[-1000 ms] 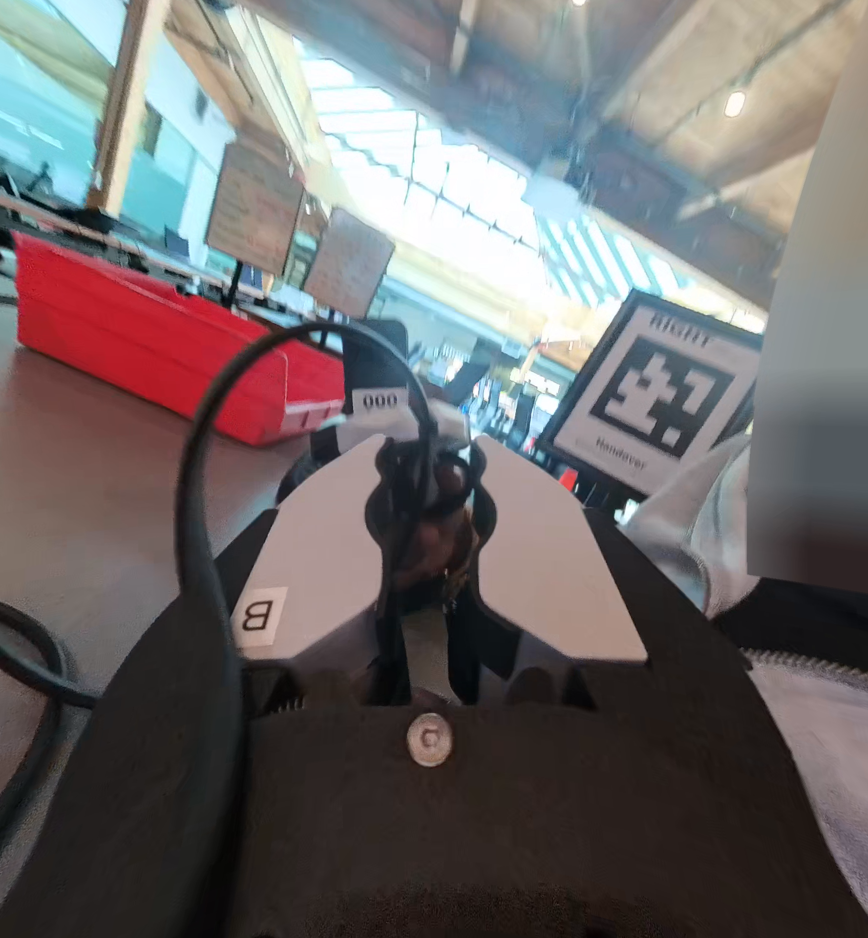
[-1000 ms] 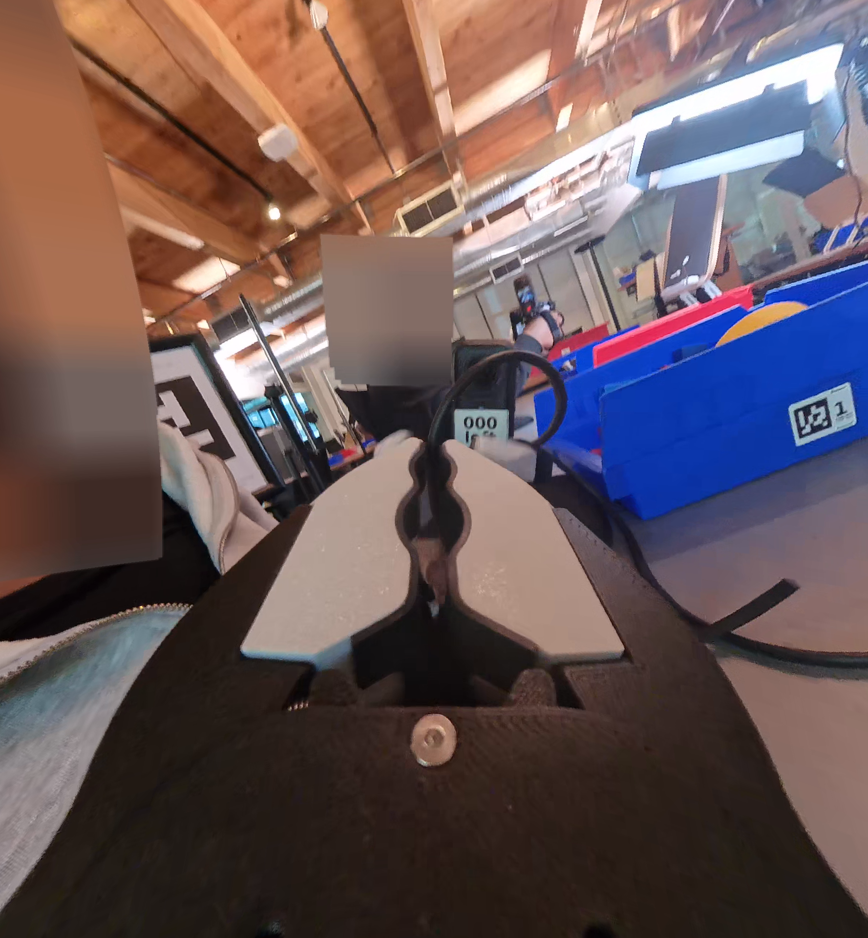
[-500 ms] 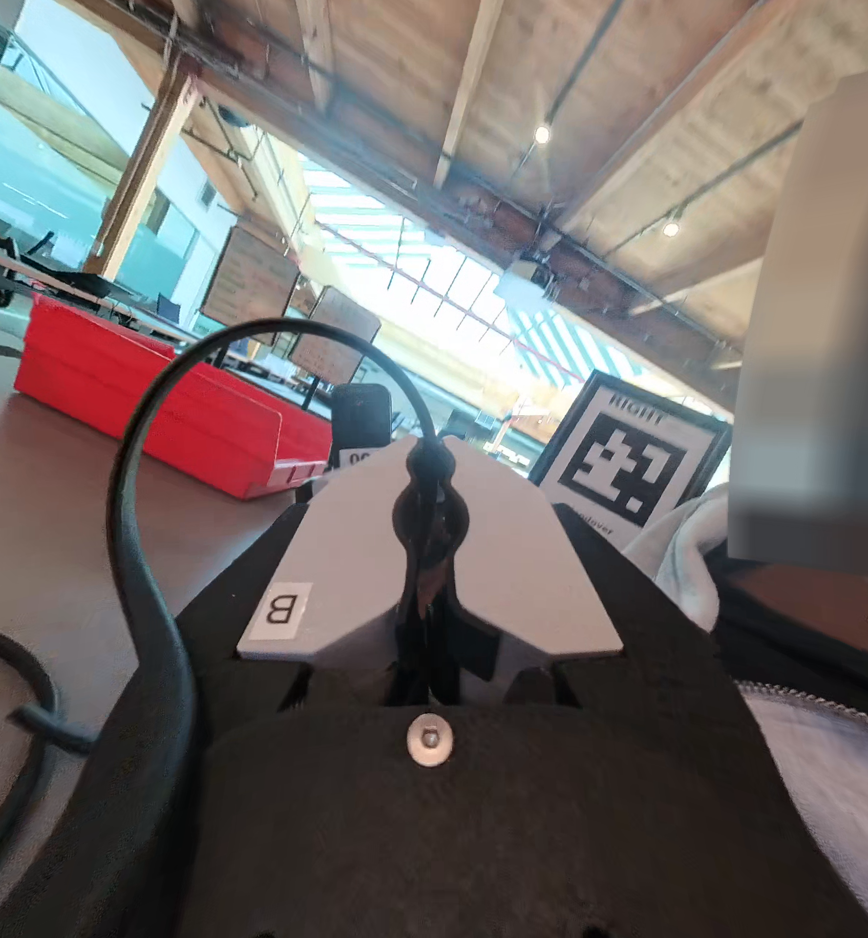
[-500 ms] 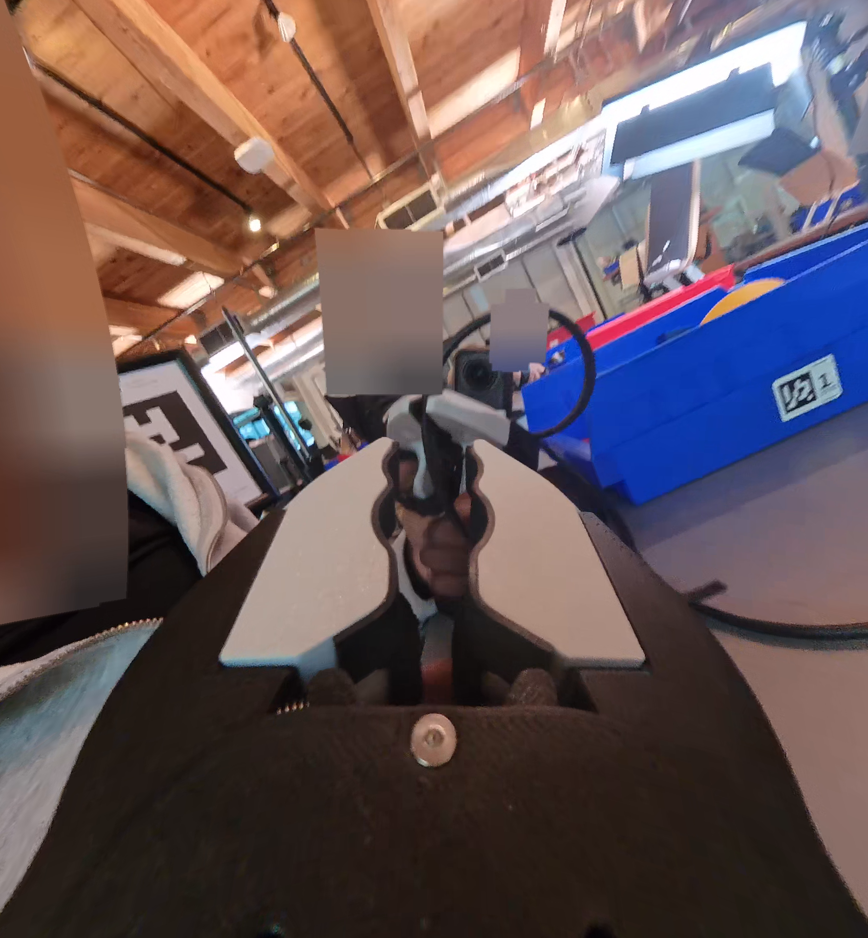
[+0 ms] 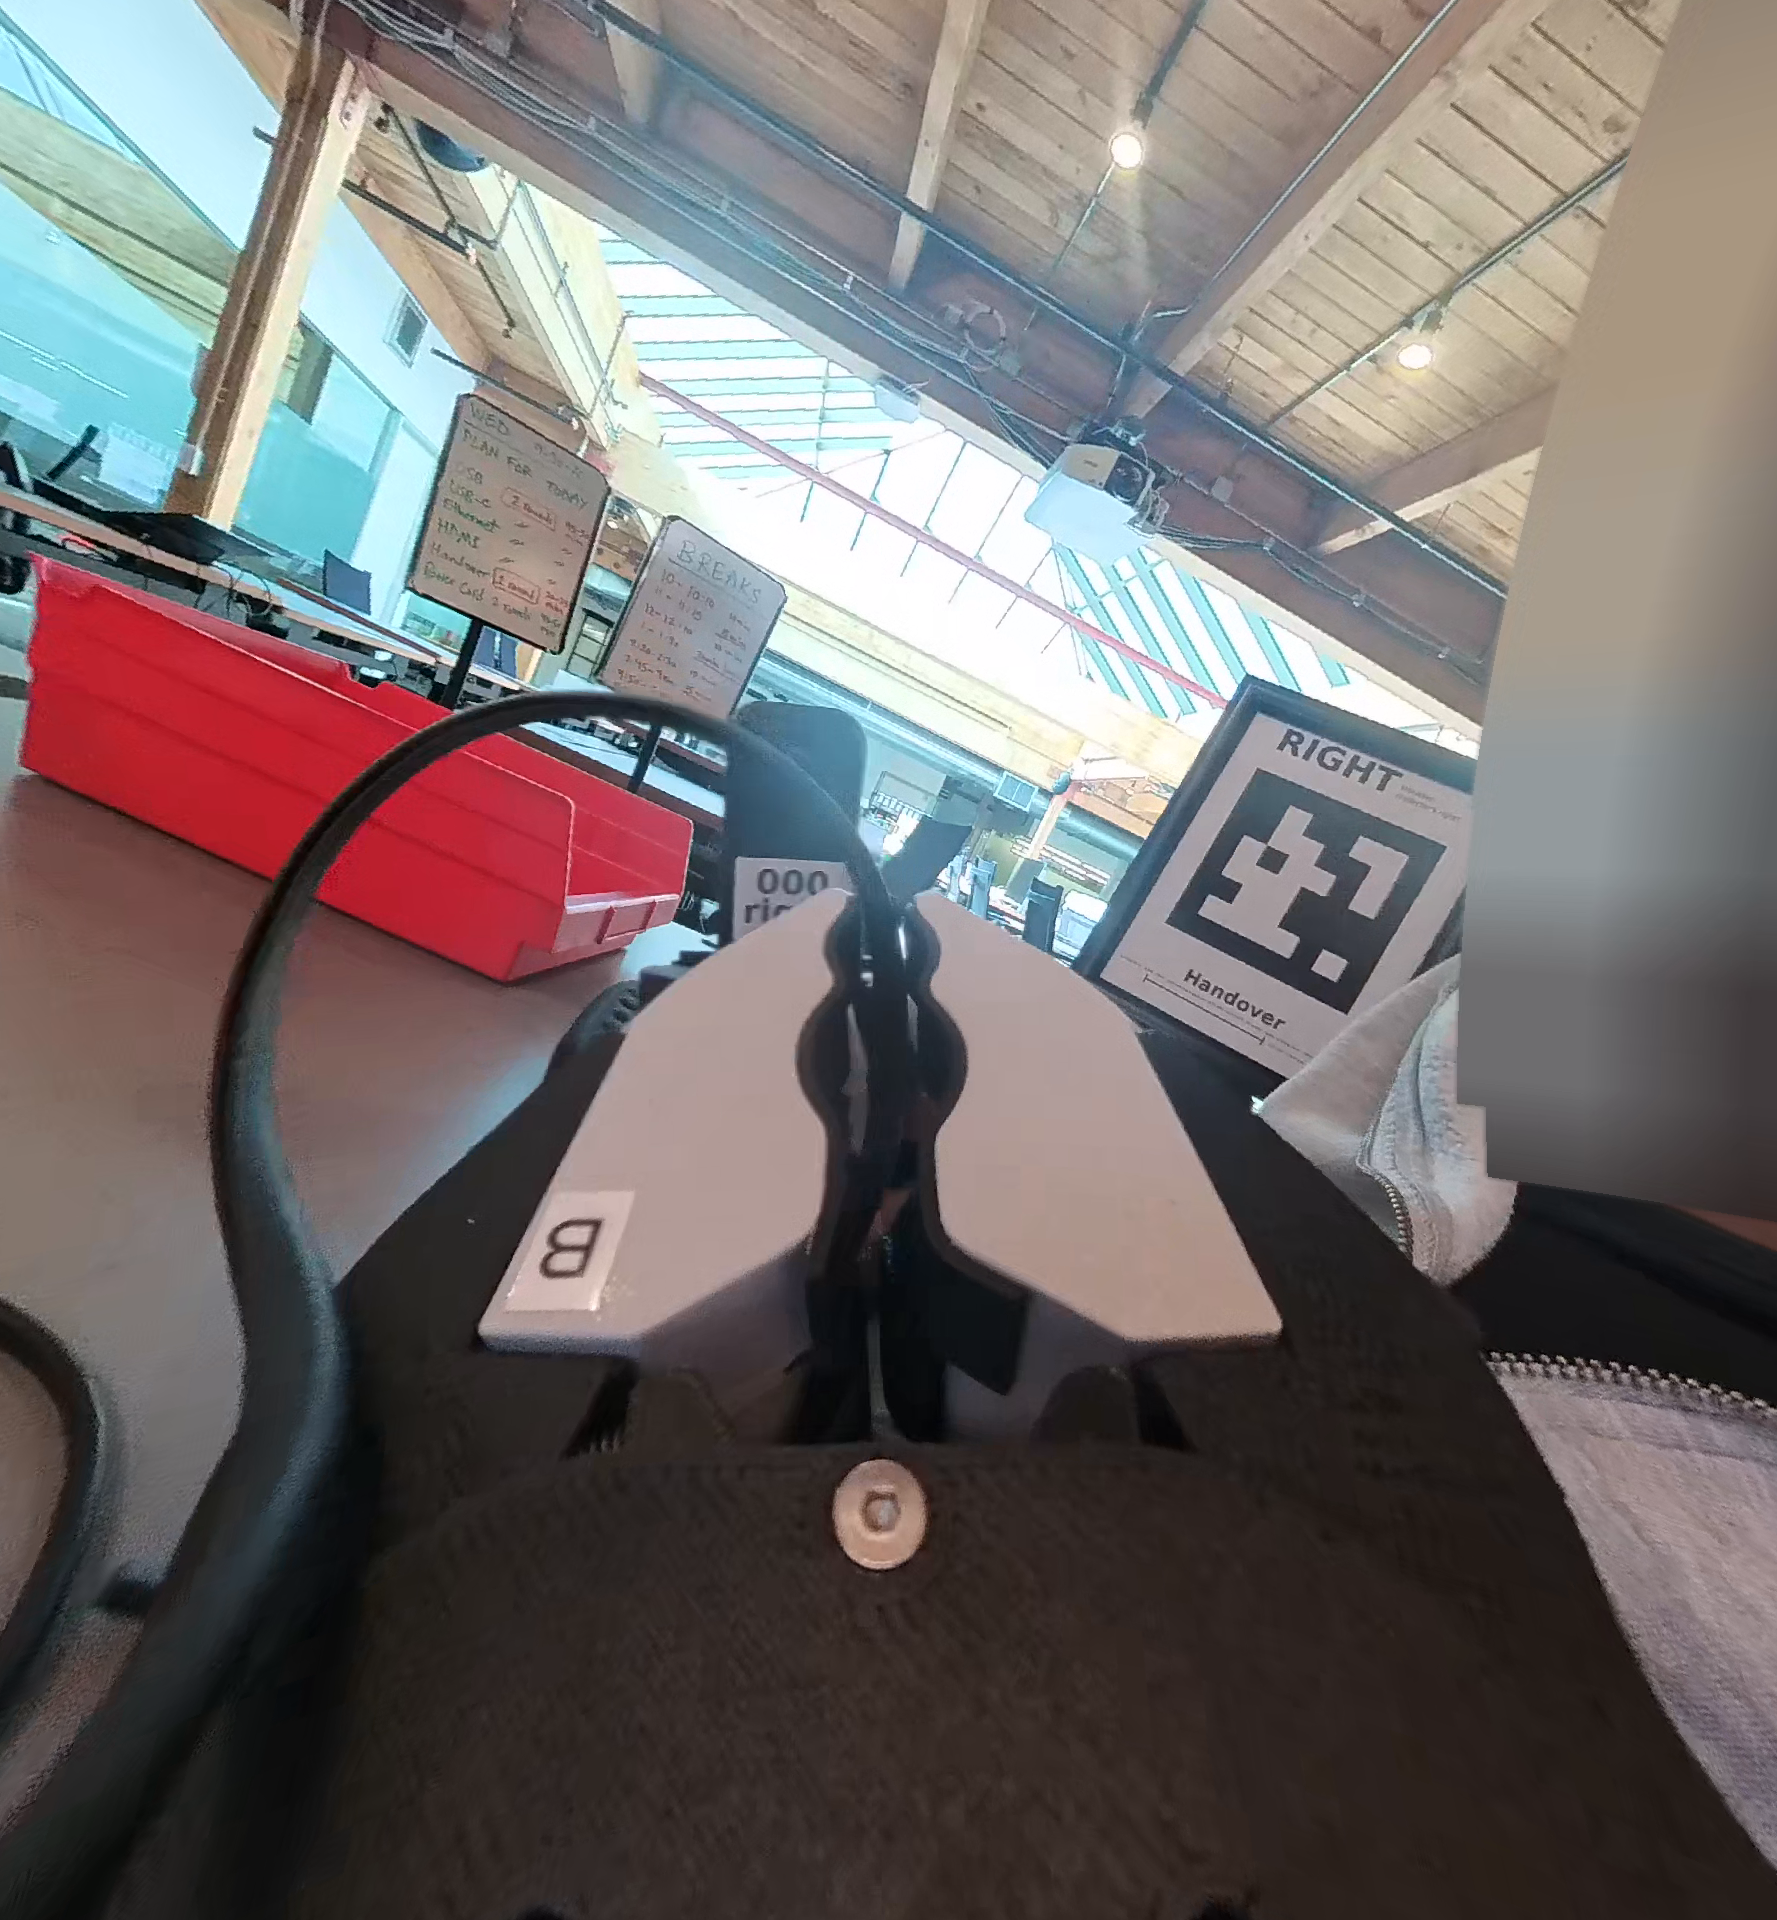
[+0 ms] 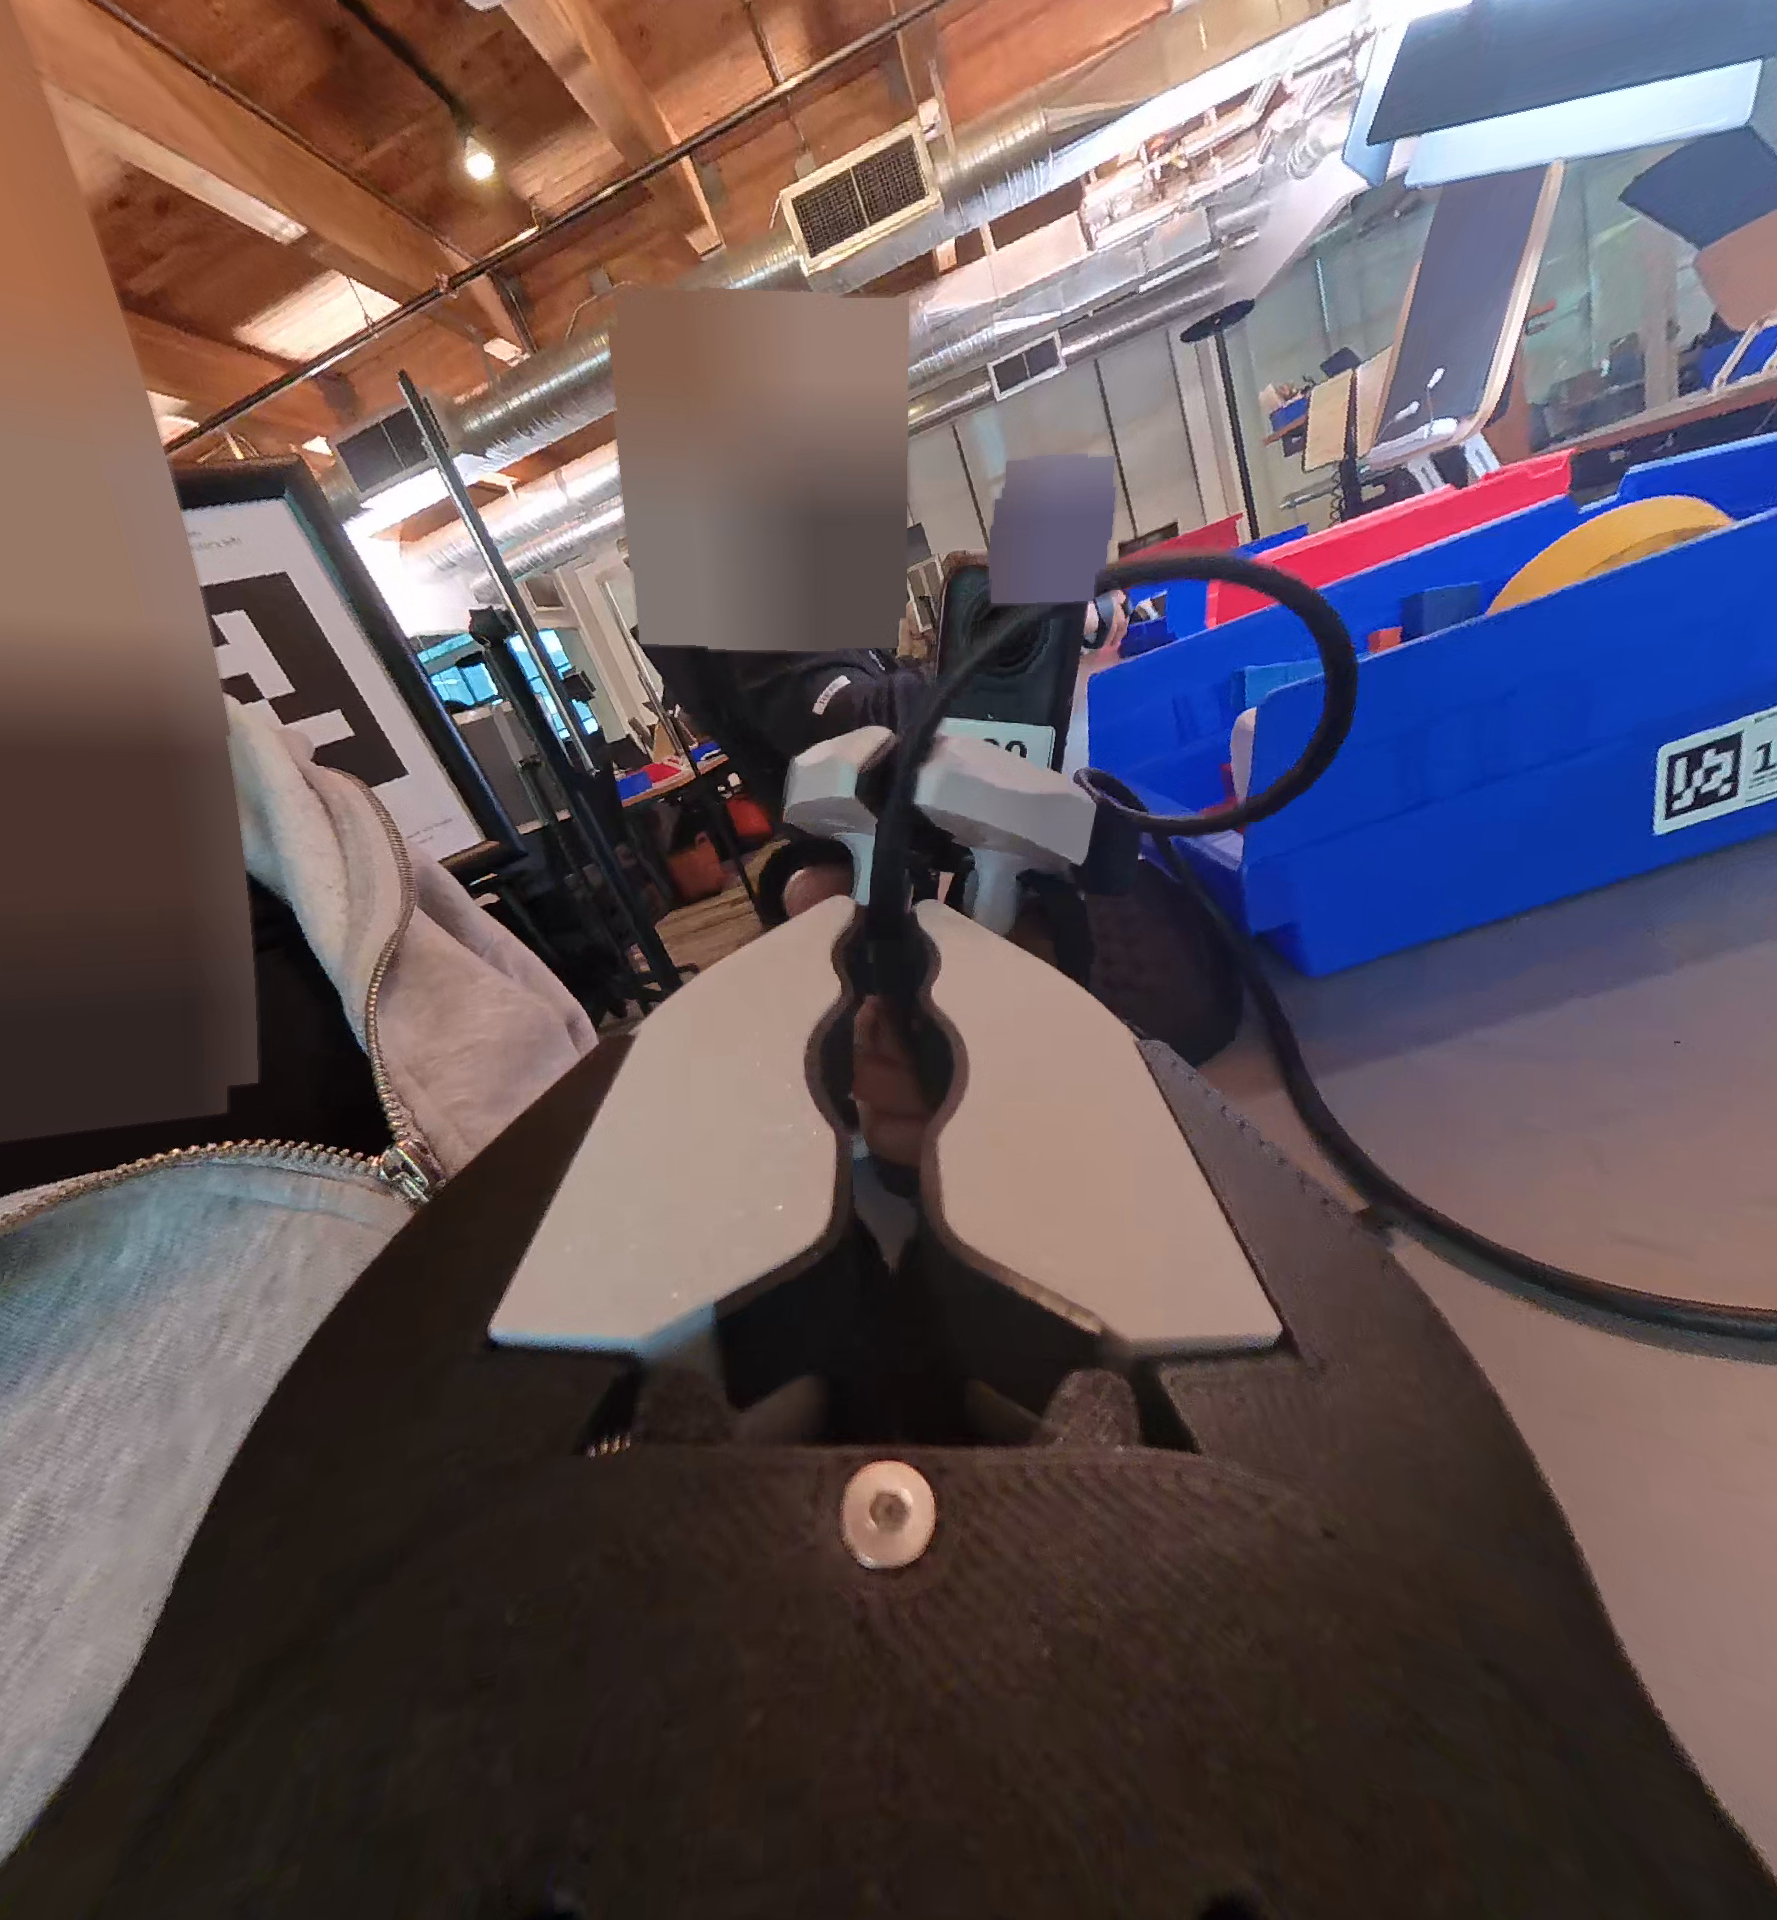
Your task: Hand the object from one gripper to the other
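Handover looks mid-step. Left gripper [image 5: 879,914] is closed on the black cable [image 5: 271,997], which arcs out toward nine o'clock in the left wrist view. Right gripper [image 6: 884,914] is also pinched nearly closed on the same cable, so both appear to hold it. Judging from this, the next move calls for one gripper to let go while the other keeps firm hold. Blue bin [image 6: 1549,800] at two o'clock holds a yellow roll [image 6: 1611,540] and small blocks; red bin [image 5: 344,790] contents are hidden.
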`<action>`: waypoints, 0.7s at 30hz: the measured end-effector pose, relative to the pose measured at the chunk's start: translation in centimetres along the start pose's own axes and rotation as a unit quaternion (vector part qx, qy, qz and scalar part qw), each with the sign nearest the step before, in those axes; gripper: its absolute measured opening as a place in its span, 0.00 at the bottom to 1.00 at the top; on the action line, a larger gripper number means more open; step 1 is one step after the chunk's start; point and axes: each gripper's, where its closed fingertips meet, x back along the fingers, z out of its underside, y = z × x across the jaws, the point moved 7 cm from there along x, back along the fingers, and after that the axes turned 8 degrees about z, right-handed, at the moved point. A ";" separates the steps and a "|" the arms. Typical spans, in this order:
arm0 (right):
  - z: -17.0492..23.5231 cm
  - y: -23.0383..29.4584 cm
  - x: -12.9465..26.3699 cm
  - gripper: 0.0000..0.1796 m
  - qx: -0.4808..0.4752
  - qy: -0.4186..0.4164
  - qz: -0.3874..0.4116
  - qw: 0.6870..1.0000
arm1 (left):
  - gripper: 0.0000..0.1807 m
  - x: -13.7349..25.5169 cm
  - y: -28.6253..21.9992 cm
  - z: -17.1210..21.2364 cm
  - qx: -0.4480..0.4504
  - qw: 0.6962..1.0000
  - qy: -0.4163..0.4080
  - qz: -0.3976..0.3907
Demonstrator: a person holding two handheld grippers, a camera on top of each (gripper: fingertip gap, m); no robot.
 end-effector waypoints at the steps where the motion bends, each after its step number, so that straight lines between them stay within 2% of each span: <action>1: -0.2 0.0 0.1 0.03 0.004 -0.008 0.002 1.000 | 0.08 0.1 0.1 0.0 -0.002 1.000 0.001 -0.006; 5: -1.1 -0.4 1.1 0.03 -0.015 -0.064 0.007 0.998 | 0.17 -0.3 0.0 0.3 -0.005 1.000 0.021 -0.009; 10: -1.1 -0.6 1.2 0.03 -0.010 -0.063 0.021 0.998 | 0.17 -0.2 0.2 0.3 -0.018 0.999 0.028 -0.025; 13: -1.6 -0.8 1.7 0.03 -0.024 -0.093 0.017 0.995 | 0.17 0.1 0.4 0.1 -0.033 0.998 0.026 -0.049; 17: -1.9 -0.8 2.1 0.03 -0.024 -0.116 0.020 0.993 | 0.17 -0.4 0.7 1.2 -0.071 0.989 0.095 -0.084; 19: -1.9 -0.8 2.0 0.03 -0.021 -0.113 0.022 0.993 | 0.12 -0.8 0.5 1.6 -0.095 0.984 0.122 -0.083; 21: -1.9 -0.8 2.0 0.03 -0.019 -0.112 0.022 0.993 | 0.03 -0.6 0.4 1.5 -0.099 0.986 0.112 -0.079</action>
